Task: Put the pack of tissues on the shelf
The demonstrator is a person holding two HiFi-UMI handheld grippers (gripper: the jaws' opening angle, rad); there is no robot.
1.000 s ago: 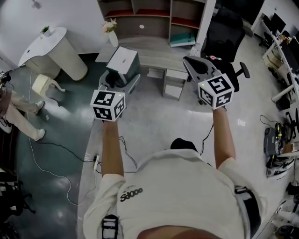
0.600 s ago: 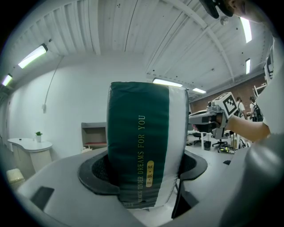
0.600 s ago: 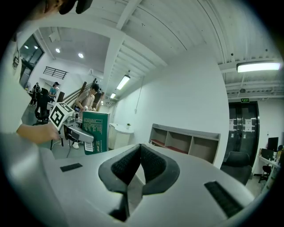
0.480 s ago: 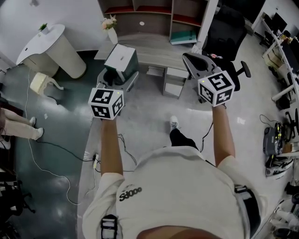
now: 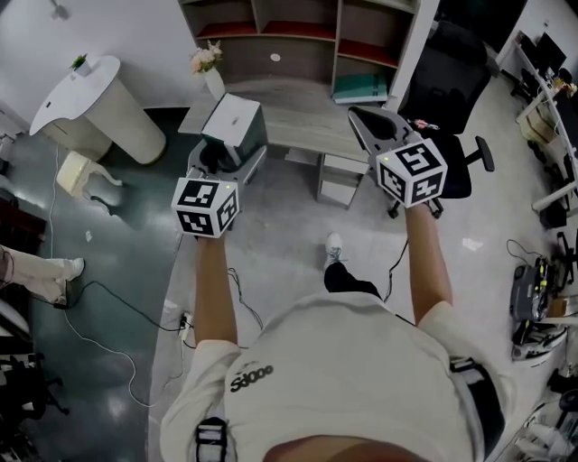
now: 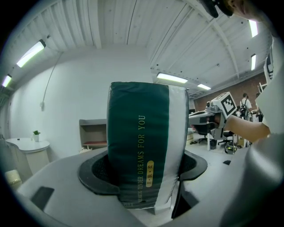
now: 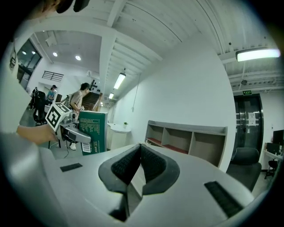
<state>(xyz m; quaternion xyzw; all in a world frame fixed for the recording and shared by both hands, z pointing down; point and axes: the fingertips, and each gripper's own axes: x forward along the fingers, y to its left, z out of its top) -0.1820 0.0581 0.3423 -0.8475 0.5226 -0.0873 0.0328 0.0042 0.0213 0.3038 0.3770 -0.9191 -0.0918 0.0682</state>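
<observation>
This is an office. A grey desk [image 5: 298,101] stands below an open shelf [image 5: 271,27] against the white wall [image 5: 135,27], with a black swivel chair [image 5: 456,72] beside it. Cables [image 5: 117,302] lie over the shiny floor [image 5: 289,226], and long tube lights [image 6: 171,78] are fixed to the white ceiling [image 6: 124,26].

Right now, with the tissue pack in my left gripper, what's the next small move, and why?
Probably carry the tissue pack forward over the desk toward the shelf. The left gripper is clamped on the pack and holds it upright, but the shelf's open compartments lie beyond the desk, seemingly out of reach. The right gripper is shut and empty.
</observation>
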